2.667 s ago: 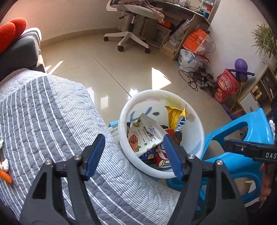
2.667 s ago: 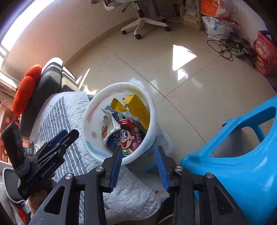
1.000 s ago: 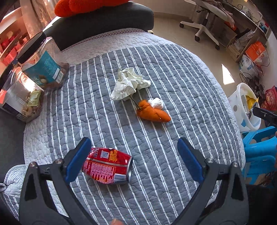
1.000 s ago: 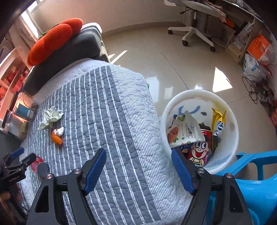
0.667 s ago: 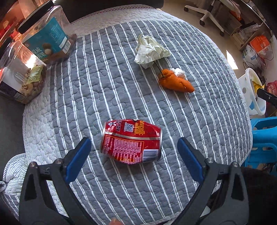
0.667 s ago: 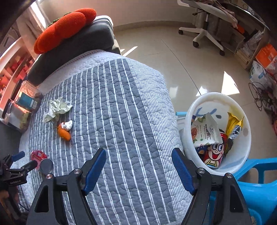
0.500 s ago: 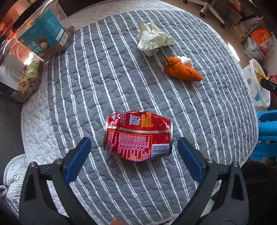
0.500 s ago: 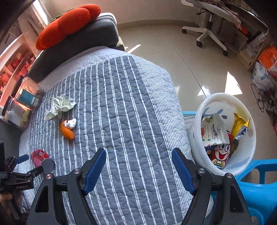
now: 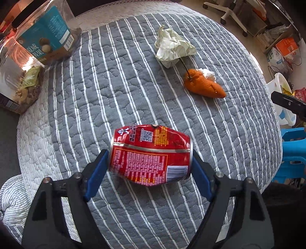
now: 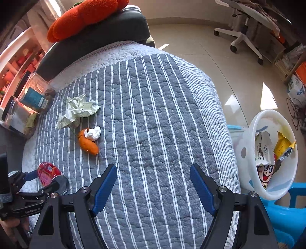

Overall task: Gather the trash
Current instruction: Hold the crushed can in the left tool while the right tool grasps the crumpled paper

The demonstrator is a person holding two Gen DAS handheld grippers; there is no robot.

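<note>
One dented red can (image 9: 151, 155) at 6 o'clock, one crumpled paper (image 9: 173, 48) at 12, one orange peel (image 9: 203, 86), one tissue wad (image 9: 208, 73), two snack jars (image 9: 45, 36) at 10, one white bin (image 10: 271, 153), two tools (image 9: 151, 172).

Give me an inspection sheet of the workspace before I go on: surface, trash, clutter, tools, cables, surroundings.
Surface: grey striped quilt over a rounded seat.
Job's things: dented red can on its side; crumpled paper, orange peel and small tissue farther back; white bin holds wrappers.
Clutter: two snack jars at the quilt's edge.
Tools: left tool closed on the can's two ends; right tool open, empty, over the quilt.
Cables: tangle on the floor beyond the bin.
Surroundings: blue stool, office chair, red cushion.
</note>
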